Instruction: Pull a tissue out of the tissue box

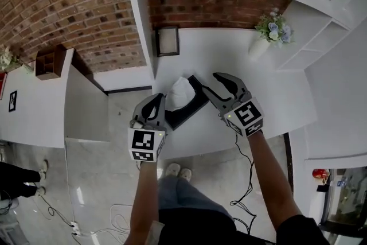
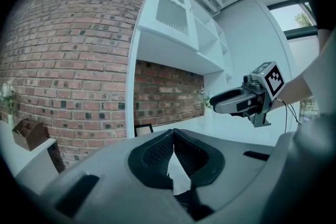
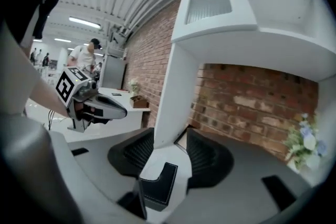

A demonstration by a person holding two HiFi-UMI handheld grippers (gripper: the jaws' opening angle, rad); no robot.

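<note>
**Steady the box, then pinch the tuft low**

The black tissue box (image 1: 192, 105) sits at the centre of the head view, on the near part of the white desk (image 1: 229, 54). A white tissue (image 1: 180, 92) puffs up out of its top.

Your right gripper (image 1: 209, 83) hovers just right of the box. Its jaws are wide apart and nothing is between them; its own view looks down past them onto a corner of the box (image 3: 157, 186).

Your left gripper (image 1: 159, 101) is at the box's left side with its jaw tips pressed together. White shows through the gap behind the tips (image 2: 178, 173), and I cannot tell whether any tissue is caught there.

The box looks light, so I'd rest the left gripper on its edge to hold it down. Bring the open right jaws over the tuft, close low on it near the slot, and draw straight up. A sideways tug would likely drag or tip the box.

Only the raised tuft shows; how full the box is stays hidden. At the upper right of the head view, a white vase (image 1: 259, 46) holds pale flowers.
</note>
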